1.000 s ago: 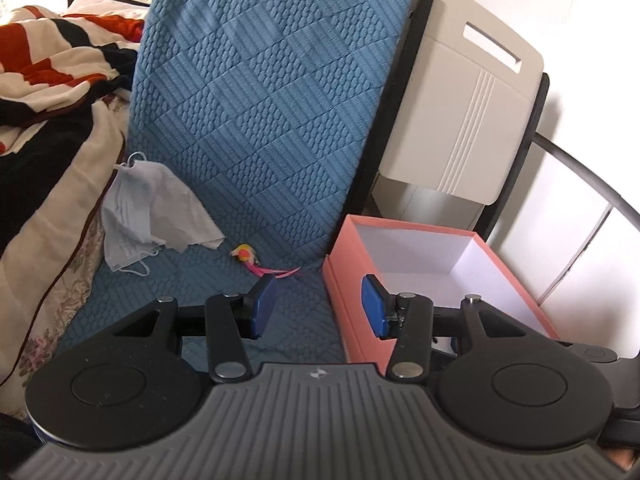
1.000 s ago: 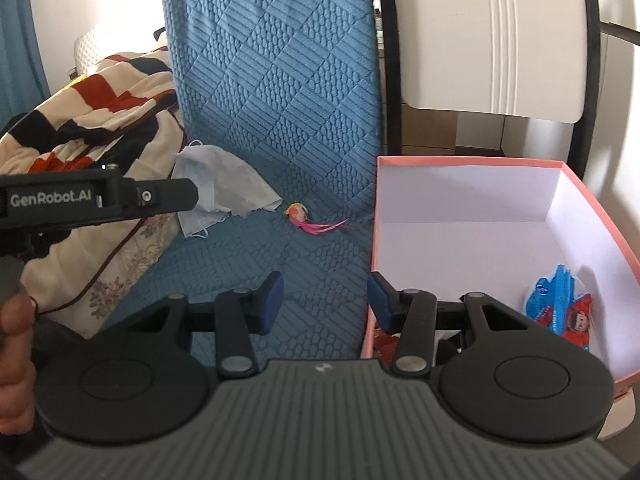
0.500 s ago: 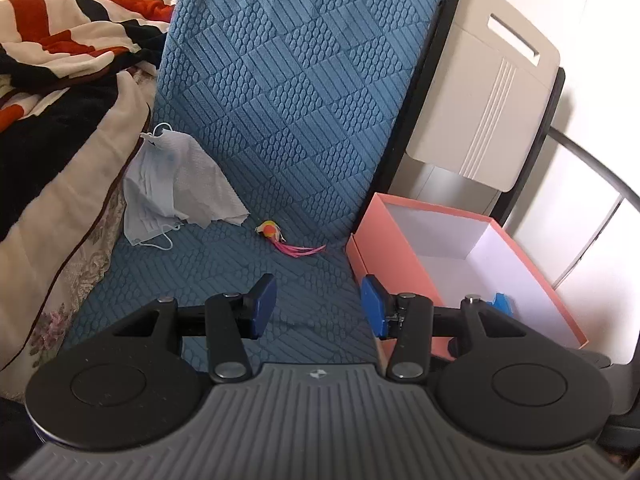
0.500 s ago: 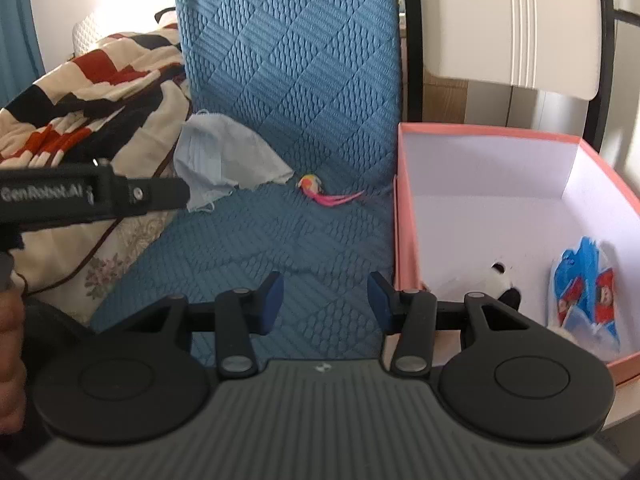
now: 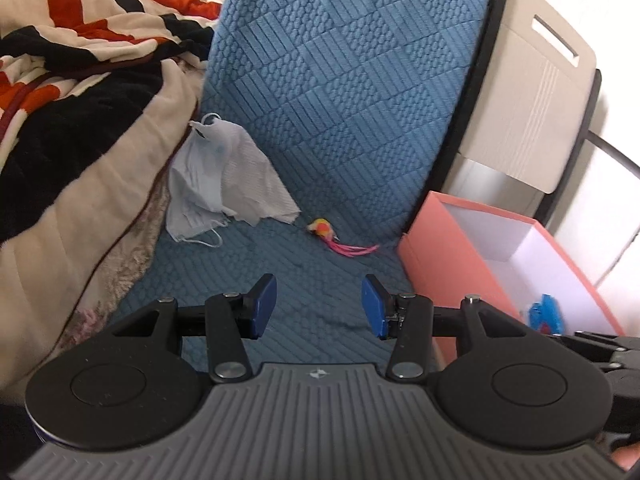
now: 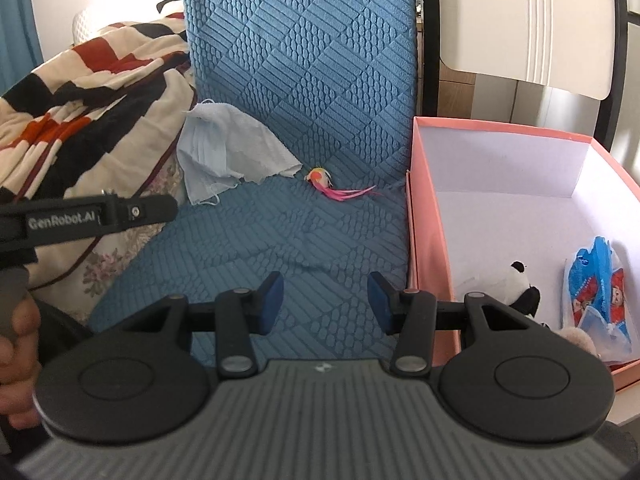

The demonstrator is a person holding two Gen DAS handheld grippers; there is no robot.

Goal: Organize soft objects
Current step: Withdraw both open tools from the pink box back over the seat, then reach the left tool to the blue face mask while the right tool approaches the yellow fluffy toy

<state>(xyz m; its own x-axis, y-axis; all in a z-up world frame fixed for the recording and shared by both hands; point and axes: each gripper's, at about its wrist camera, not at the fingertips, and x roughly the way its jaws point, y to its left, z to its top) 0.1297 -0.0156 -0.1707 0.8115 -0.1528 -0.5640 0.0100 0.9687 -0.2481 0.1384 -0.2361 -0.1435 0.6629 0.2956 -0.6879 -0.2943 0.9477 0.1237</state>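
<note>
I hold my left gripper (image 5: 319,306) above the blue quilted seat cushion (image 5: 280,280), its blue pads wide apart and holding nothing. My right gripper (image 6: 325,306) is also wide and empty. At 12 o'clock from both lies the small yellow toy with pink tassels (image 5: 326,231). At 11 o'clock the crumpled white face masks and tissue (image 5: 224,180) rest against the striped blanket (image 5: 80,80). At 2 o'clock stands the pink cardboard box (image 6: 424,216), with a panda plush (image 6: 520,292) and a blue packet (image 6: 600,292) inside.
</note>
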